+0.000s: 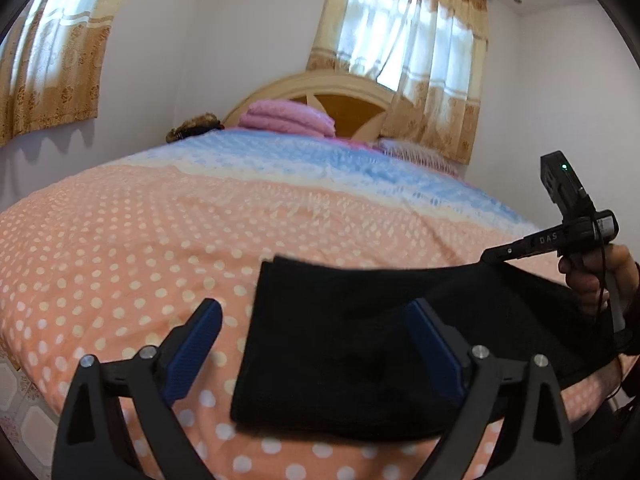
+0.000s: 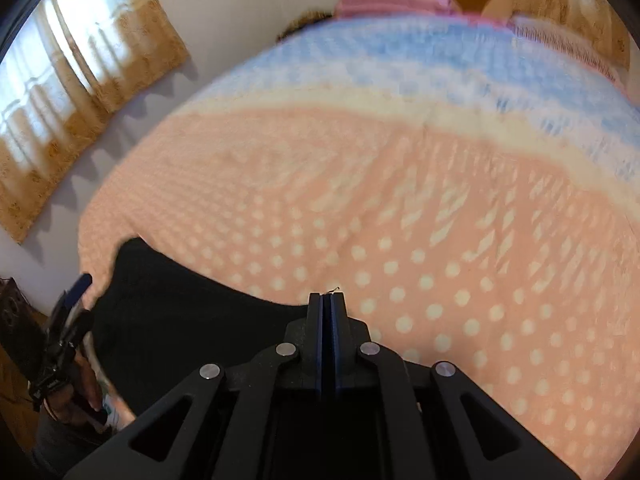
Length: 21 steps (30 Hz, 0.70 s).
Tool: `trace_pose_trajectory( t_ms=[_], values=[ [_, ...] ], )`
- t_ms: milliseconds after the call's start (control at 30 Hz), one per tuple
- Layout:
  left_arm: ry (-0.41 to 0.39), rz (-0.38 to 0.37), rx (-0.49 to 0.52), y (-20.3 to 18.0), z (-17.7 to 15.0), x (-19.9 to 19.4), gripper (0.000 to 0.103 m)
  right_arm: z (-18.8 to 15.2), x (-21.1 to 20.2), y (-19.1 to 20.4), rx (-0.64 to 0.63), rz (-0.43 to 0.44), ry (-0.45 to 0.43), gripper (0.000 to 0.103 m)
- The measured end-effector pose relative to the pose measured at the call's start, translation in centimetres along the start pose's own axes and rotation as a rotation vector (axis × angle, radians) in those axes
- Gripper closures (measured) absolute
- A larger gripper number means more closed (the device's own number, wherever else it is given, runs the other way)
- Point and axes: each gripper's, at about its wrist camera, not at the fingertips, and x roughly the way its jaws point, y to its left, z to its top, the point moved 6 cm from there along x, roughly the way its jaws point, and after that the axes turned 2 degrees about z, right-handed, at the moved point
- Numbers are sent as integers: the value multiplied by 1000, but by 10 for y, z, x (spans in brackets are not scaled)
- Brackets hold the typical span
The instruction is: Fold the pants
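Observation:
Black pants [image 1: 340, 340] lie folded into a thick slab on the dotted pink bedspread [image 1: 140, 248], near the bed's front edge. My left gripper [image 1: 316, 304] stands open over them; one blue pad [image 1: 432, 344] is above the cloth and the other [image 1: 192, 348] is past its left edge, neither touching. At the right, my right gripper [image 1: 490, 258] pinches the pants' far edge, and the cloth rises toward its tip. In the right wrist view the right gripper [image 2: 328, 295] is shut at the edge of the pants [image 2: 180, 320], with the left gripper [image 2: 76, 300] at the far left.
A folded pink blanket [image 1: 288, 118] lies by the wooden headboard [image 1: 344, 96], under a curtained window [image 1: 400, 40]. The bedspread [image 2: 400, 200] stretches away beyond the pants. A hand [image 1: 592, 280] holds the right gripper's handle. Tiled floor [image 1: 20, 400] shows below the bed's left edge.

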Motion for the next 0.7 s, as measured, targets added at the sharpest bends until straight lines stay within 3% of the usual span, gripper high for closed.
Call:
trace_pose_trajectory(
  t_ms=[167, 233, 267, 300, 433, 600, 700],
  values=[
    [74, 53, 13, 8, -20, 15, 7, -11, -6, -4, -19, 41, -33, 97],
    [70, 54, 13, 11, -21, 12, 7, -14, -18, -9, 5, 35, -32, 84],
    [71, 58, 18, 11, -21, 11, 6, -16, -28, -10, 8, 19, -52, 70],
    [72, 62, 21, 12, -22, 11, 5, -19, -38, -9, 1, 19, -72, 66],
    [67, 83, 38, 17, -25, 13, 0, -58, -77, 10, -95, 37, -106, 66],
    [61, 93, 58, 21, -26, 14, 0, -136, -81, 32, -242, 35, 9, 66],
    [68, 98, 63, 23, -24, 13, 0, -167, -87, 37, -323, 5, -3, 65]
  ],
)
